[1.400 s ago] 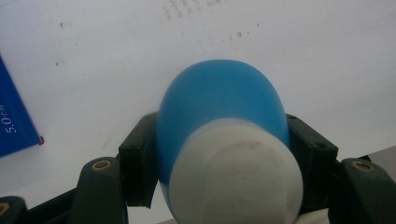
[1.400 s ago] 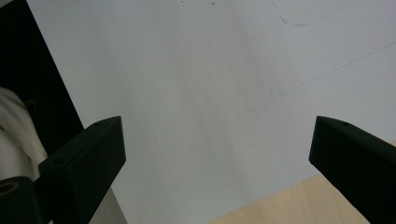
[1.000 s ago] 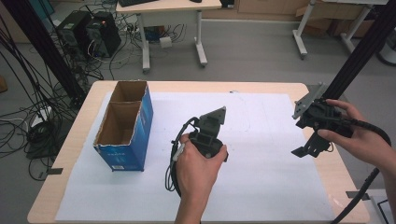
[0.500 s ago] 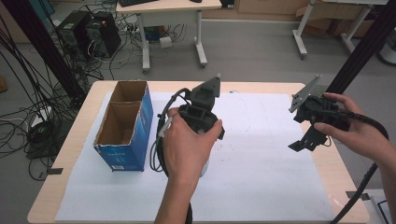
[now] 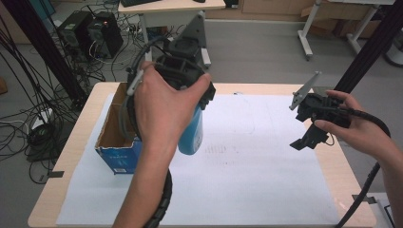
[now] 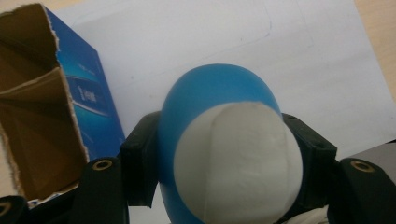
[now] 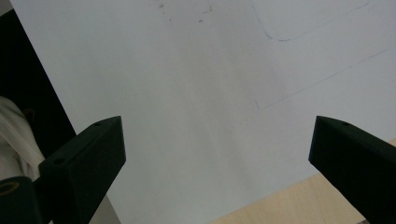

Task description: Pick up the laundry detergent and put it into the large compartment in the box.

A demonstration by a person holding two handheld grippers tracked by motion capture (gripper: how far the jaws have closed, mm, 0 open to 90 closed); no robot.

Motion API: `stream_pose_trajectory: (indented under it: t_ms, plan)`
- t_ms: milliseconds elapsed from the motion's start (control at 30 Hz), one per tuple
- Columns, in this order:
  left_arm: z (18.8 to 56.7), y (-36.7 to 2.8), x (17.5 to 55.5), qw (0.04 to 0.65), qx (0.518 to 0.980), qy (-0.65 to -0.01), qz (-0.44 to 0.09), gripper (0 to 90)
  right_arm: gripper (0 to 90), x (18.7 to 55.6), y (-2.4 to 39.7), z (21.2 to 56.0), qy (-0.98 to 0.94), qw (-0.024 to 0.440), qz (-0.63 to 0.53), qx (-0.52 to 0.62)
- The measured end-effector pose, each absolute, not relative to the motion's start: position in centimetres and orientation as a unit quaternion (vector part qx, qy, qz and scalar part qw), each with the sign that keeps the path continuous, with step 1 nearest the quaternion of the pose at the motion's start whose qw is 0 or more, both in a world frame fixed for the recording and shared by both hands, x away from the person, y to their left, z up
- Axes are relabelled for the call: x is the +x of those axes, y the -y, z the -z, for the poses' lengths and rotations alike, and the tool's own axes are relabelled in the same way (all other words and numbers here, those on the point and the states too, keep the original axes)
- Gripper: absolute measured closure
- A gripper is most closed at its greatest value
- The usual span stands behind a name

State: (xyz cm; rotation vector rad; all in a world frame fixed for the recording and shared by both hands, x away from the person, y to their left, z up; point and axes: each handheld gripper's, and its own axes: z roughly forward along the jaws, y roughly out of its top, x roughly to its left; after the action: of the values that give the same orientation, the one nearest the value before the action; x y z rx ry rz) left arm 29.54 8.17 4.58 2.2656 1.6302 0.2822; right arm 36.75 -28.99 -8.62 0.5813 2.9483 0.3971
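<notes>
Overhead view; two close tool views

Box (image 5: 116, 137) left on table (image 5: 237, 88).

Table (image 5: 247, 89): light wooden top, rounded corners.
Paper sheet (image 5: 247, 180): white, lies flat on the table and covers most of it; bare wood shows along every edge.
Marks on the sheet: faint pencil outlines and small smudges near the middle.
Cardboard box (image 5: 116, 142): blue outside, brown inside, open-topped, stands on the sheet near the table's left edge.
</notes>
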Motion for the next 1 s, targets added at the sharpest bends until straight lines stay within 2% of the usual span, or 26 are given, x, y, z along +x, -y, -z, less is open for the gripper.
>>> stream_pose_trajectory:
  t_ms: [233,633,1000]
  plan:
    - [-6.3,-10.7,30.2,0.179,0.780,-0.591,-0.105,38.1,3.7,38.2,28.0,8.5,-0.973,0.046,-0.120,0.191]
    - [-8.9,-15.0,31.8,0.164,0.754,-0.622,-0.130,38.1,3.7,40.5,26.2,8.9,-0.977,0.028,-0.098,0.186]
    - [-9.6,-18.8,32.6,0.160,0.730,-0.650,-0.140,38.1,3.7,41.2,25.5,8.9,-0.978,0.023,-0.094,0.184]
